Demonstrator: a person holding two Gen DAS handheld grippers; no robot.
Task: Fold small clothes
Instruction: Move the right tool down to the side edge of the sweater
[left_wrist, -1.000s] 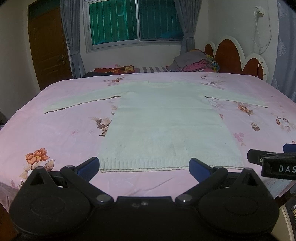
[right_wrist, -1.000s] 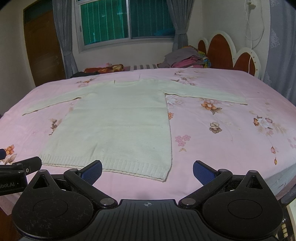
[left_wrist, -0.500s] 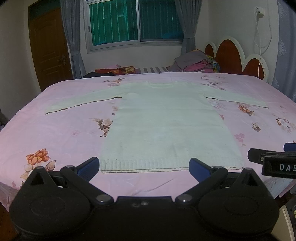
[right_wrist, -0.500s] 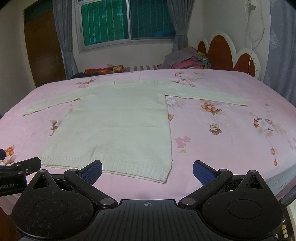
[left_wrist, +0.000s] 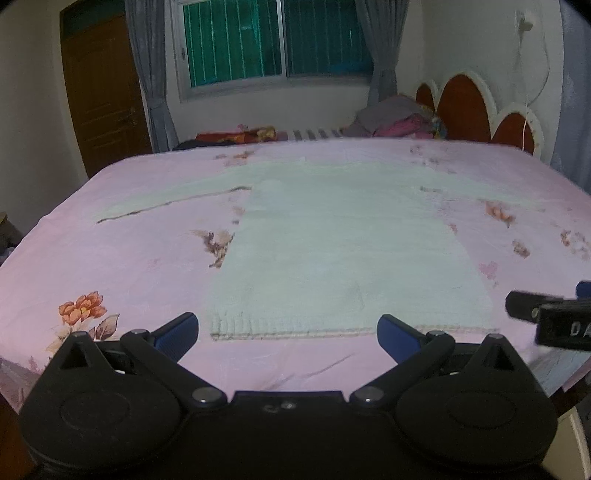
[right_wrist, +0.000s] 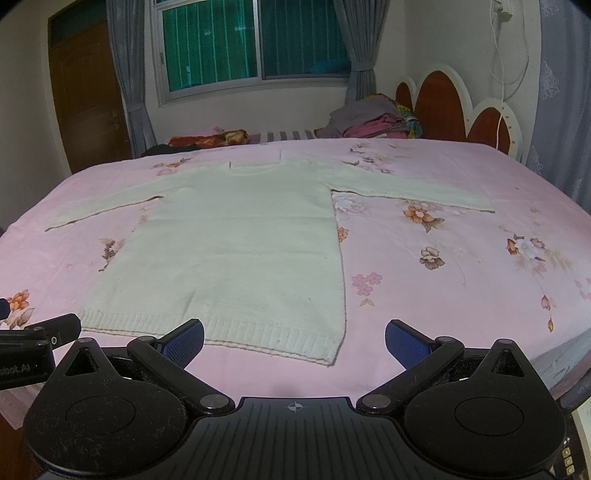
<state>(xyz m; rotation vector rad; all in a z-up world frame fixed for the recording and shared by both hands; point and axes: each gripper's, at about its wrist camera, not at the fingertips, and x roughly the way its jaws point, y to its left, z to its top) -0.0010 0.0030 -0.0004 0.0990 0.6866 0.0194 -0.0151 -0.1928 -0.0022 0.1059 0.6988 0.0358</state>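
A cream knitted sweater (right_wrist: 236, 236) lies flat on the pink floral bed, both sleeves spread out sideways, ribbed hem nearest me. It also shows in the left wrist view (left_wrist: 343, 243), slightly blurred. My left gripper (left_wrist: 288, 332) is open and empty, hovering just before the hem's left part. My right gripper (right_wrist: 293, 338) is open and empty, just before the hem's right corner (right_wrist: 328, 360). Each gripper shows at the edge of the other's view.
The bed (right_wrist: 461, 280) has a red and white scalloped headboard (right_wrist: 458, 107) at the right. A pile of clothes (right_wrist: 369, 120) and dark items (right_wrist: 207, 140) lie along the far side. A wooden door (right_wrist: 88, 99) and a window are behind.
The left gripper's view has shifted slightly forward and is blurred from motion. The right gripper and the sweater have stayed almost the same.
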